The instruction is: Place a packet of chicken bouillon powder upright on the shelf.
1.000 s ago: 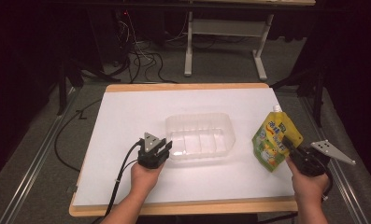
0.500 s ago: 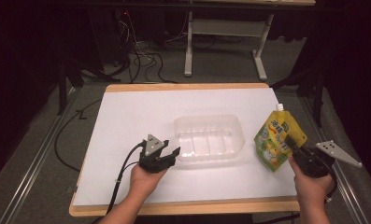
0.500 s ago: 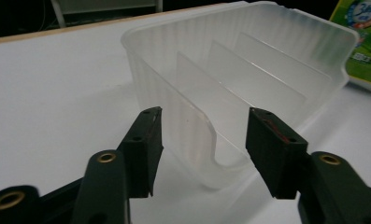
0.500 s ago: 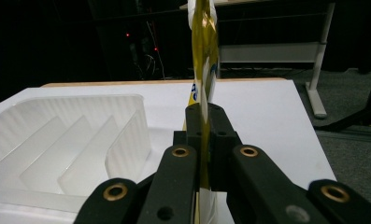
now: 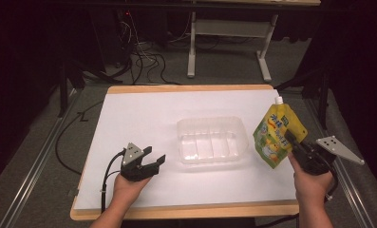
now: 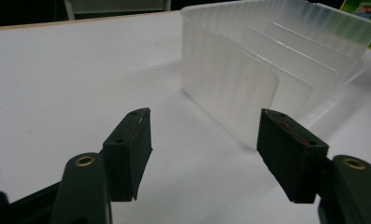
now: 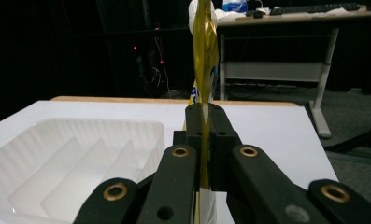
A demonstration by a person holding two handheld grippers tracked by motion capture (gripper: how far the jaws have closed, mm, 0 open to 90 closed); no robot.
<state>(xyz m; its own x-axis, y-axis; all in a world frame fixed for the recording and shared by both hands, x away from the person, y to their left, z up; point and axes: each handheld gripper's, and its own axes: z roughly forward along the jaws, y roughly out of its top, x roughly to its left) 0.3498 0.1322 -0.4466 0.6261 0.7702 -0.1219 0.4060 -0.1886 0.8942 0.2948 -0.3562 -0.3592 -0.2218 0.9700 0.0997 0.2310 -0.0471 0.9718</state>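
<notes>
Clearly the right gripper is clamped on the lower edge of a yellow-green spouted pouch, holding it upright off the bench beside the right edge, white cap on top; in the right gripper view the pouch stands edge-on between the pressed-together jaws; the clear plastic tray, ribbed inside, lies near the middle of the bench, just left of the pouch and apart from it; the left gripper sits low toward the front left, its jaws having just been opening, now apart with nothing between them; the tray's near wall is just ahead of them, untouched.
</notes>
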